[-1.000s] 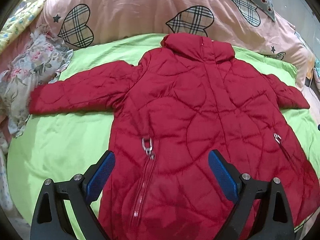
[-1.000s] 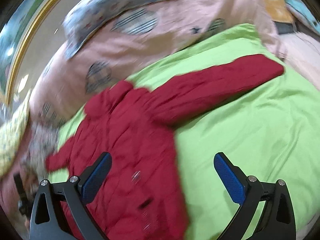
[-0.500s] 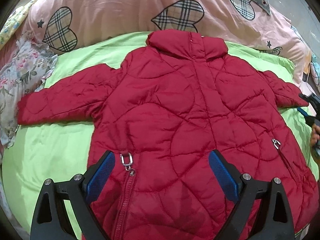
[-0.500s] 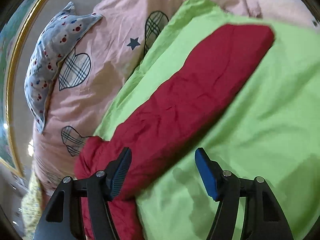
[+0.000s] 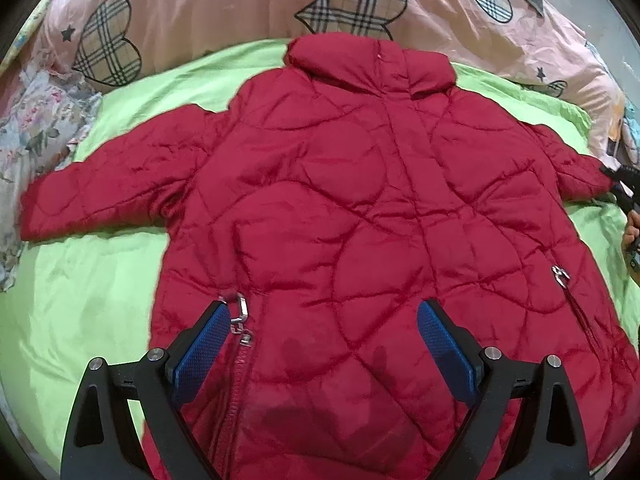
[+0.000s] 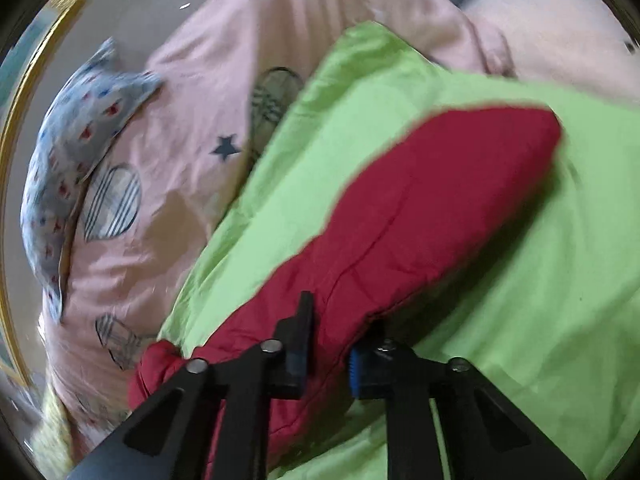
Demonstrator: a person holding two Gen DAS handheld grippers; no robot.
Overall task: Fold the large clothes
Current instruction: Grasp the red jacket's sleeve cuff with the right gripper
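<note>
A red quilted jacket [image 5: 340,208] lies spread flat, collar away from me, on a green sheet [image 5: 80,300], both sleeves out to the sides. My left gripper [image 5: 324,344] is open and empty, hovering over the lower hem beside a silver zipper pull [image 5: 240,312]. My right gripper [image 6: 326,356] is shut on the jacket's right sleeve [image 6: 420,216], partway along it; the cuff points away. In the left wrist view the right gripper [image 5: 622,184] shows at the far right, by the sleeve end.
A pink duvet with plaid hearts [image 5: 240,4] lies behind the jacket. Floral cloth [image 5: 32,136] is heaped at the left. A grey-blue patterned pillow [image 6: 76,144] and a gold-framed wall edge [image 6: 16,128] are to the right gripper's left.
My right gripper has closed from open onto the right sleeve. My left gripper has shifted slightly left and closer over the hem, staying open.
</note>
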